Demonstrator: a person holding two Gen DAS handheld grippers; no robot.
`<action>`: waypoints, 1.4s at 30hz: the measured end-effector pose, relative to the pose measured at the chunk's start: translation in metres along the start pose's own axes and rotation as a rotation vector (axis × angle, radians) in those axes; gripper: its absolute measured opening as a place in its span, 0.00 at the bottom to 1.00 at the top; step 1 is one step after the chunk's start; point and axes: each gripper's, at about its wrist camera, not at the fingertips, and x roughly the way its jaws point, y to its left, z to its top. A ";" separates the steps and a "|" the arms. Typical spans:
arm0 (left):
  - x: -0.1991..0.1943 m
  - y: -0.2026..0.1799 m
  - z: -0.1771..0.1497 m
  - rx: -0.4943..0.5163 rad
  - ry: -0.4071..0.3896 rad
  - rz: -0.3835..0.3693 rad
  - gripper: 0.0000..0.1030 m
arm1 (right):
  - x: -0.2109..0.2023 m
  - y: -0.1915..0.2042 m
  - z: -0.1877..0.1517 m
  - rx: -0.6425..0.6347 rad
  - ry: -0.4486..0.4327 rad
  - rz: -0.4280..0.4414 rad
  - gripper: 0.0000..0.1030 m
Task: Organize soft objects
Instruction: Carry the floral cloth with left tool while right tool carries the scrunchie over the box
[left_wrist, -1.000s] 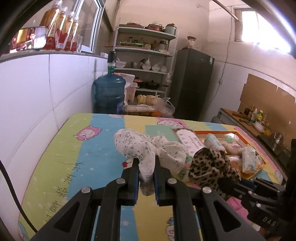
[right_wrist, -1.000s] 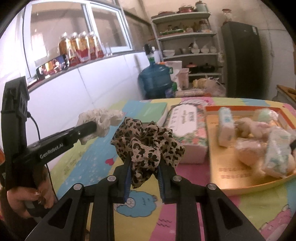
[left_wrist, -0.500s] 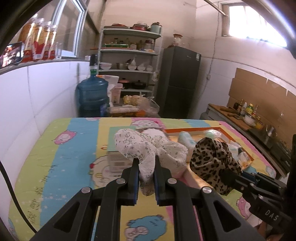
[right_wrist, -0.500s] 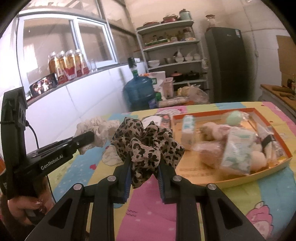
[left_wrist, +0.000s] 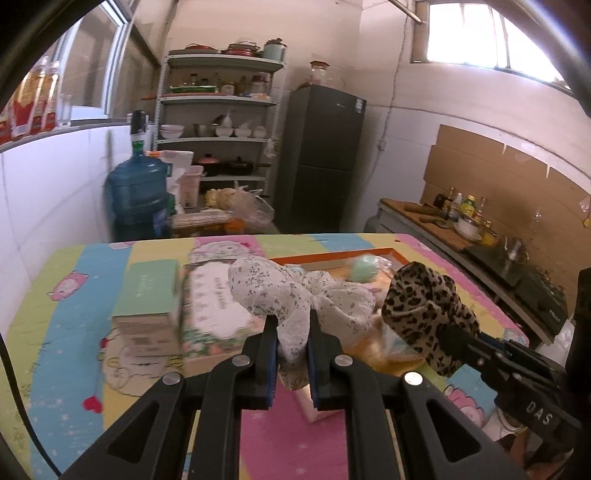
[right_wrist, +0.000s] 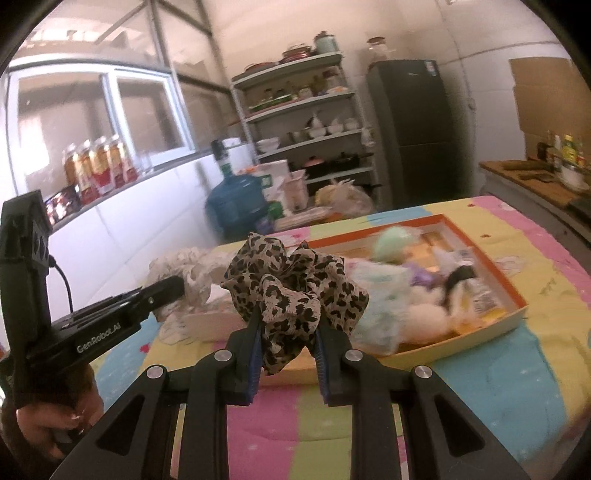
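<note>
My left gripper is shut on a white floral scrunchie and holds it above the table, in front of the tray. My right gripper is shut on a leopard-print scrunchie, also in the air. The leopard scrunchie shows in the left wrist view to the right, and the white one in the right wrist view to the left. An orange-rimmed tray lies beyond both grippers, holding several soft items, among them a pale green ball.
A floral tissue pack and a green-topped box lie on the colourful cartoon tablecloth left of the tray. A blue water jug, shelves and a dark fridge stand behind the table.
Both grippers have swung to the right with their scrunchies. The tray and tissue pack now sit more centrally ahead and nearer. Both grips are unchanged.
</note>
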 end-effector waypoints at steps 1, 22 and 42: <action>0.002 -0.004 0.001 0.003 0.001 -0.004 0.13 | -0.002 -0.008 0.002 0.009 -0.008 -0.012 0.24; 0.088 -0.068 0.032 0.052 0.040 -0.073 0.13 | 0.013 -0.107 0.038 0.100 -0.062 -0.123 0.24; 0.161 -0.067 0.041 0.021 0.125 -0.058 0.13 | 0.079 -0.135 0.051 0.076 0.052 -0.099 0.25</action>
